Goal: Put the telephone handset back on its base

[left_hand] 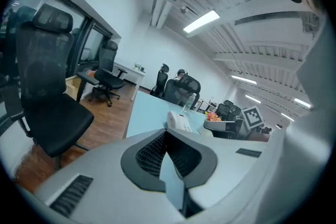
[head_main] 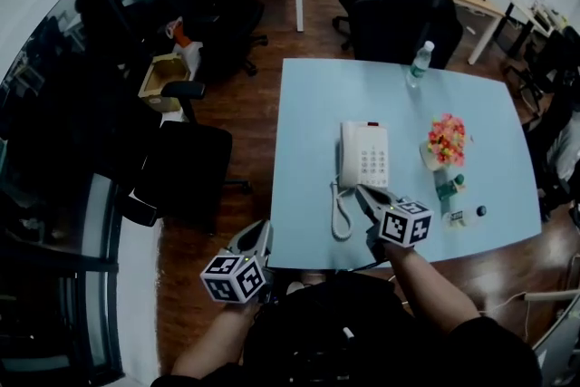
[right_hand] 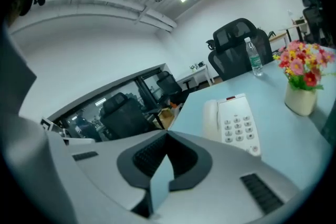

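The left gripper [head_main: 264,227] hung off the desk [head_main: 308,104], beyond its near left corner and over the wooden floor. Its ribbed dark pads were pressed together on nothing, and it looked parked there to stay clear of the work. On the pale, smooth desk top a white coiled cord [head_main: 340,217] looped down towards the near edge and back up. That slack suggested the handset [head_main: 349,154] was at rest, not lifted. The handset, a rounded bar of white plastic, lay along the left side of the telephone base [head_main: 372,157], apparently seated in its cradle, so the task seemed done or nearly so. The base was a flat white slab with a grid of small keys and a red mark at its far end. It sat in the middle of the desk, square to the near edge. Just beside its near end hovered the right gripper [head_main: 361,189], its jaws closed tight with nothing pinched, which fitted a tool drawn off after letting go. Right of the telephone, a pale squat vase [head_main: 437,159] held pink and yellow flowers. It stood apart from the phone, probably as set dressing. A clear plastic bottle [head_main: 419,64] stood upright near the far edge.
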Motion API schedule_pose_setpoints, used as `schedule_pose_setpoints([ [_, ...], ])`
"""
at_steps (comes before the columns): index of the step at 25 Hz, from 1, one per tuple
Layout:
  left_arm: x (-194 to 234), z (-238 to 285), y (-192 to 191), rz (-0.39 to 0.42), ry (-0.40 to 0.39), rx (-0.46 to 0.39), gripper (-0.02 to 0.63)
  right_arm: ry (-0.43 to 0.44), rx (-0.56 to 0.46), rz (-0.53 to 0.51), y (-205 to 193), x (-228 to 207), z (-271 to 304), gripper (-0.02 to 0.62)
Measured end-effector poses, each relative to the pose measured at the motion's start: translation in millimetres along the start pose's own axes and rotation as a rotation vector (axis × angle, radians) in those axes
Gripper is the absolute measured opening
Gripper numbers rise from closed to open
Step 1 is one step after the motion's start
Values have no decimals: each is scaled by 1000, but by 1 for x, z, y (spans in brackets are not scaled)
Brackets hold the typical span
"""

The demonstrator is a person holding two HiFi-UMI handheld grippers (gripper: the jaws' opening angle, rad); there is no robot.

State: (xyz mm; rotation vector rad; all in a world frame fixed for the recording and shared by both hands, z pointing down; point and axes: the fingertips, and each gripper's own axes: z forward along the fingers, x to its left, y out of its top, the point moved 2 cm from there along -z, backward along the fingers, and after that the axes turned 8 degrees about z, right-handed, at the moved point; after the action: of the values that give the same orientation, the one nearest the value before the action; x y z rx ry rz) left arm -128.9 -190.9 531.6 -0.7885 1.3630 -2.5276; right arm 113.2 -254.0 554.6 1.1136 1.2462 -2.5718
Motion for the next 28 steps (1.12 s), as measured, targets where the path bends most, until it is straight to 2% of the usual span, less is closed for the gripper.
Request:
schedule_pose_setpoints([
  [4,-25,1,-4,56,-79,24,0,23,-42,37,-24,17,-53,14],
  [12,-68,-16,-24,184,-231,72,0,-47,-144,60,-72,35,-125,12],
  [18,-82,-35,-48,216,-308,113,0,-82,-179,76,-124,57,-154,12],
  [25,-91,-56,-68,233,-358,126,0,-132,-159,10,-157,80,-170,12],
  [28,-89,-60,-72,230,-362,127,0,-136,-167,15,-165,84,-171,12],
])
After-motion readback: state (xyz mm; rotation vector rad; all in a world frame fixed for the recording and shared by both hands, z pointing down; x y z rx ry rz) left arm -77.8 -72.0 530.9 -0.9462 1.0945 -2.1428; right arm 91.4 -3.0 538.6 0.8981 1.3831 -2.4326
